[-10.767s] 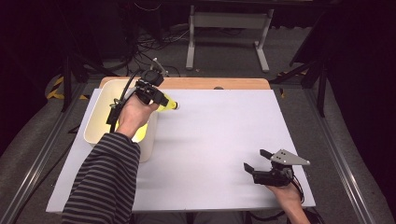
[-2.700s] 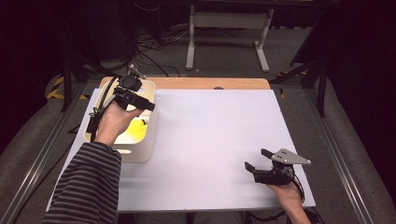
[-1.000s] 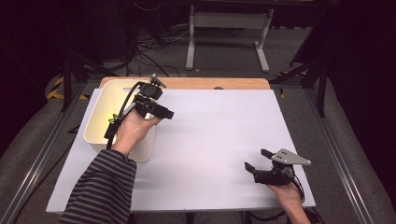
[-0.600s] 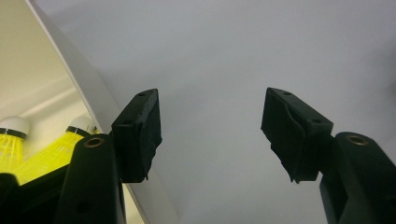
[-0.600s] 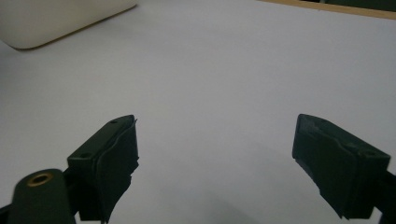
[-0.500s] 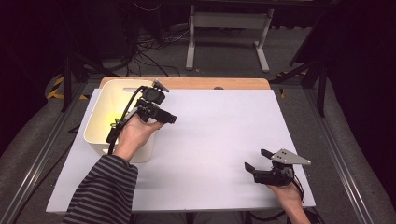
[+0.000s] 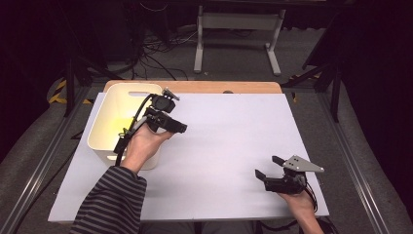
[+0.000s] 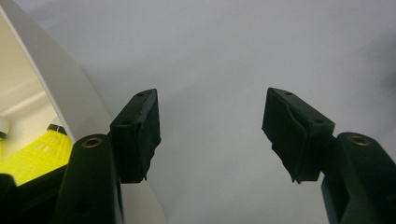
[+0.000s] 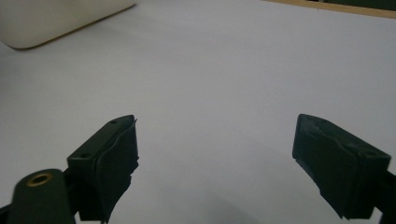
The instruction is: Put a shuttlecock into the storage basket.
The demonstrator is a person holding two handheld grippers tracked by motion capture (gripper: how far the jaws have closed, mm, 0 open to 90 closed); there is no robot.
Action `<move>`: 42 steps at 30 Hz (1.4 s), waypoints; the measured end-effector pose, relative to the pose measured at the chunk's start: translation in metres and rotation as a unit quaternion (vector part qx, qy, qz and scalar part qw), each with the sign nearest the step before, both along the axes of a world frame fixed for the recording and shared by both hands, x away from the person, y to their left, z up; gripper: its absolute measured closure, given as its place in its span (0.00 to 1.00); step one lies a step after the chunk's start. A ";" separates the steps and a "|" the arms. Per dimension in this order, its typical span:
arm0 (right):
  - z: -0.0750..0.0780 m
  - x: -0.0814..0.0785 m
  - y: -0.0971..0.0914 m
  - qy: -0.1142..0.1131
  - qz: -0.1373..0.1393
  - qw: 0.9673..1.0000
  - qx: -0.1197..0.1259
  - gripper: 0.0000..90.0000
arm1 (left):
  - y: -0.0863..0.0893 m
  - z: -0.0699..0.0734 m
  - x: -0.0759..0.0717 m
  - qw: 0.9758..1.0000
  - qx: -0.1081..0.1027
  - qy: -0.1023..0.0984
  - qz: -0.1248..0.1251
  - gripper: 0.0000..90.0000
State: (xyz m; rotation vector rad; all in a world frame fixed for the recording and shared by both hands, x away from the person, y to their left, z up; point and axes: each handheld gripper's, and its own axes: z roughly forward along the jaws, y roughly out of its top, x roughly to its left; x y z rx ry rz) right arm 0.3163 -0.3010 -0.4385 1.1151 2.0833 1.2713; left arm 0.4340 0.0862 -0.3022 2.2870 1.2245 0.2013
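A person sat at the near edge of a table covered with a pale grey-white sheet [image 7: 229, 141], holding a black two-jaw gripper in each hand. The left gripper [image 7: 181, 128], held by a hand coming out of a grey-and-black striped sleeve [image 7: 111, 202], hovered at the right-hand rim of a cream plastic tub with a cut-out handle [image 7: 104, 146], which stood at the far left of the table. Its jaws stood wide apart with nothing between them, pointing right over bare sheet; in the left gripper view [image 8: 212, 135] the tub's white wall [image 8: 60, 84] ran just beside one jaw.

Inside the tub lay a bright yellow shuttlecock [image 8: 35, 156], its ribbed skirt visible at the lower left of that view, with a small white rounded thing [image 8: 3, 127] close to it, too cut off to identify. From the high view a yellow glow [image 7: 117, 126] showed on the tub floor.

The right gripper [image 7: 269, 168], topped by a grey three-cornered plate, rested at the near right of the table, well apart from the tub. Its jaws were also wide open and empty [image 9: 215, 163], aimed left across the bare sheet toward the tub's distant corner [image 9: 56, 18].
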 end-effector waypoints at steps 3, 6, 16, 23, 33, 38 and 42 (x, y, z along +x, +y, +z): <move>0.000 0.000 0.000 -0.002 0.000 1.000 0.000 0.16 | -0.003 -0.004 -0.001 1.000 0.002 0.002 0.000 0.41; 0.000 0.000 0.000 0.000 0.001 1.000 0.000 0.16 | -0.004 -0.007 -0.002 1.000 0.006 0.005 -0.002 0.41; 0.000 0.000 0.000 -0.001 0.000 1.000 0.001 0.16 | -0.010 -0.014 -0.006 1.000 0.006 0.007 -0.005 0.41; 0.000 0.000 0.000 -0.001 0.001 1.000 0.001 0.16 | -0.016 -0.019 -0.008 1.000 0.006 0.011 -0.008 0.40; 0.000 -0.001 -0.001 -0.001 0.000 1.000 0.002 0.16 | -0.022 -0.025 -0.012 1.000 0.003 0.011 -0.013 0.40; 0.000 -0.001 0.000 -0.002 0.000 1.000 0.002 0.16 | -0.022 -0.027 -0.013 1.000 0.002 0.013 -0.012 0.40; 0.000 0.000 -0.001 -0.002 0.000 1.000 0.002 0.16 | -0.022 -0.030 -0.014 1.000 0.002 0.015 -0.012 0.40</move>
